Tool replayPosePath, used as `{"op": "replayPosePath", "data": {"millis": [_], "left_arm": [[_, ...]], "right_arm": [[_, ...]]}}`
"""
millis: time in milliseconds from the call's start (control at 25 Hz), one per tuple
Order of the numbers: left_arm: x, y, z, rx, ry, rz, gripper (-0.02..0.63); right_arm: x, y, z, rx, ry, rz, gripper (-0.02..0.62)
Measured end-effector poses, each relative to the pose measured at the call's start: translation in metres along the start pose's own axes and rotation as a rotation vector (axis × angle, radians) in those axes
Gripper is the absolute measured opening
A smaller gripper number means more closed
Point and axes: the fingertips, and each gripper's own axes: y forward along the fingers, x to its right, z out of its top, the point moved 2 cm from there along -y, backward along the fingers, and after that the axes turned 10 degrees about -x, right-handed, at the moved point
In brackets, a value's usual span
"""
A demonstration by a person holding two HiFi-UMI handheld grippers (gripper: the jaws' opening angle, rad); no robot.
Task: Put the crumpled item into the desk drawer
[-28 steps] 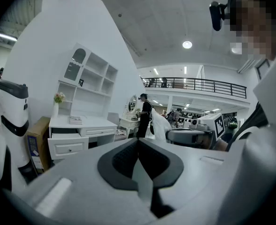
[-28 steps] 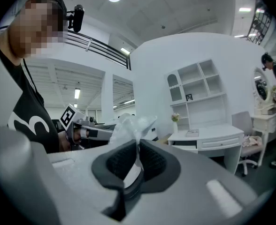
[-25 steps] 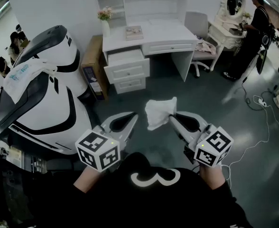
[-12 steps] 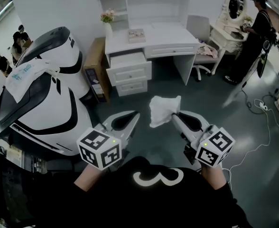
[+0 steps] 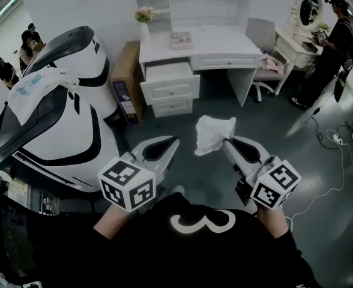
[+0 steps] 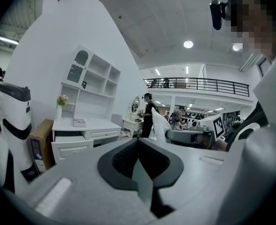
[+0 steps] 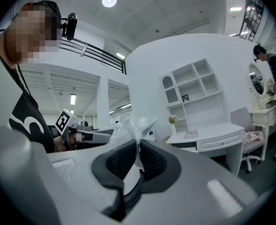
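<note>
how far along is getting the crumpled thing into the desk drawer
Done: the crumpled white item is picked up, pinched in the right gripper, and the top drawer of the desk stands pulled open. In hand: carrying it, with the desk some way ahead. To do: reach the drawer and drop it in. The left gripper is shut and empty.

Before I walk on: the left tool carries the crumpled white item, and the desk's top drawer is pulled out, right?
No: the right tool carries the crumpled white item, as the right gripper view shows; the left tool is shut and empty. The desk's top drawer is pulled out.
</note>
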Motion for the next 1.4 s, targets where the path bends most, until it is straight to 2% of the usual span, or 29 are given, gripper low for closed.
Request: {"op": "replayPosePath", "data": {"millis": [360,600,1080,1240,1400], "left_arm": [[-0.066,0.023,-0.009,-0.011,-0.045,0.015,0.011],[-0.131,0.055,0.014,-0.024,-0.061,-0.010,0.011],[-0.358,0.158,0.083,-0.083,-0.109,-0.011,0.011],[-0.436,0.190,0.092,-0.093,-0.115,-0.006,0.011],[-0.494,0.217,0.092,-0.110,-0.147,-0.003,0.011]], "right_arm": [[0.023,0.067,-0.005,-0.027,0.015,0.029,0.028],[0.061,0.129,0.011,-0.062,0.053,0.012,0.028],[0.188,0.333,0.067,-0.137,0.091,-0.007,0.028],[0.229,0.407,0.077,-0.183,0.086,-0.003,0.028],[0.262,0.461,0.076,-0.237,0.098,-0.008,0.028]]}}
